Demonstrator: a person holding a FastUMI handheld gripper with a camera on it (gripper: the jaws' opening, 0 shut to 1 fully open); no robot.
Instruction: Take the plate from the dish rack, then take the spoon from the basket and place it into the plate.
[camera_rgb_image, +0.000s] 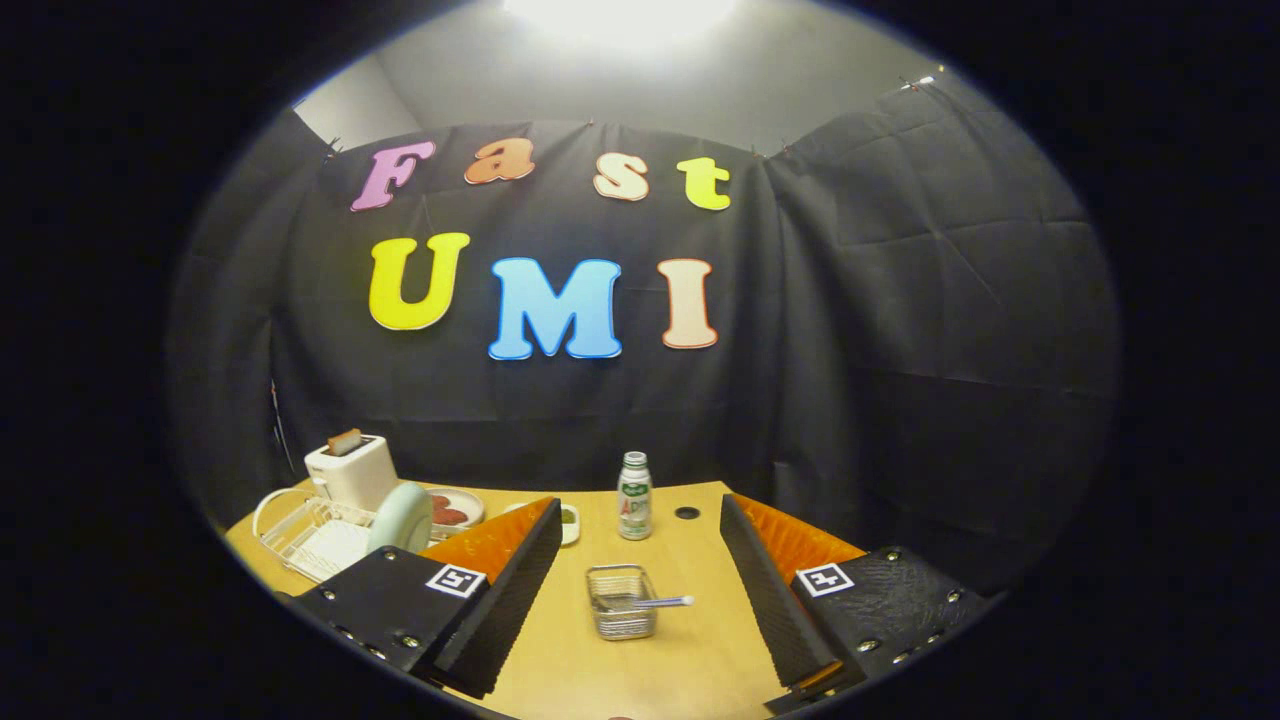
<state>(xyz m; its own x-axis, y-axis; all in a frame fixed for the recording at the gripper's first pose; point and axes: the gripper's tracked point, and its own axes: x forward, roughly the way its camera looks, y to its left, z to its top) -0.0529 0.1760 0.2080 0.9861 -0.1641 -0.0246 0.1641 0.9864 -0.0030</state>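
Table (700, 640) sat low in frame, everything else on it. Rack (310, 535) was at lower left, plate (402, 517) standing on edge in it, likely so it can drain (handy for an edge grip too). Toaster (350, 470) sat just behind. Bottle (634, 496) stood upright at centre, beyond the fingers. Basket (620, 600) lay lower centre between the fingers, spoon (660, 602) handle poking out right for easy pickup. Gripper (640, 580) fingers were wide apart, holding nothing. Plate was off past the left finger, not lined up yet.

Bottle (634, 497) label — print too small, unreadable; square coded markers on tongs (638, 600) — no text.
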